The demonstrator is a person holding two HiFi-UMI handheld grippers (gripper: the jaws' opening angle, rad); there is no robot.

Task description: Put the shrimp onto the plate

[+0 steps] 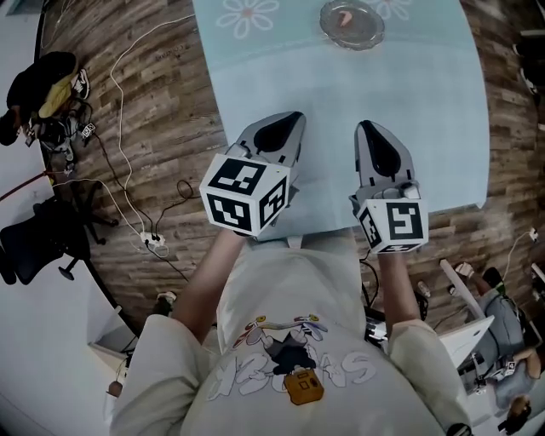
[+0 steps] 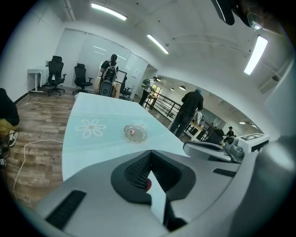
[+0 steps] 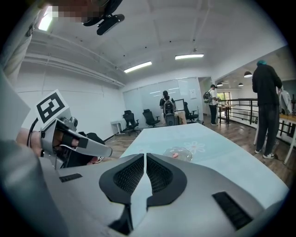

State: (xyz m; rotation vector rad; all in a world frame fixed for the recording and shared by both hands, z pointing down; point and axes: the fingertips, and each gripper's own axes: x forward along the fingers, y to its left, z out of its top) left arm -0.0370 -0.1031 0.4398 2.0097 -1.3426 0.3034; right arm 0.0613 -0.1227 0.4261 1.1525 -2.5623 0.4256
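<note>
Pink shrimp (image 1: 345,18) already sits in the clear glass plate (image 1: 369,36) at the far end of the pale blue table (image 1: 341,102), well apart and straight ahead. It lines up better with the right gripper (image 1: 370,129) than the left gripper (image 1: 288,121). Both have jaws pressed together and look empty, tho there's a tiny red speck by the left pads I can't identify.

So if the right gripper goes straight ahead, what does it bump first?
The right gripper would probably reach the glass plate, holding the shrimp, first; only bare tablecloth lies between, though depth is unclear.
</note>
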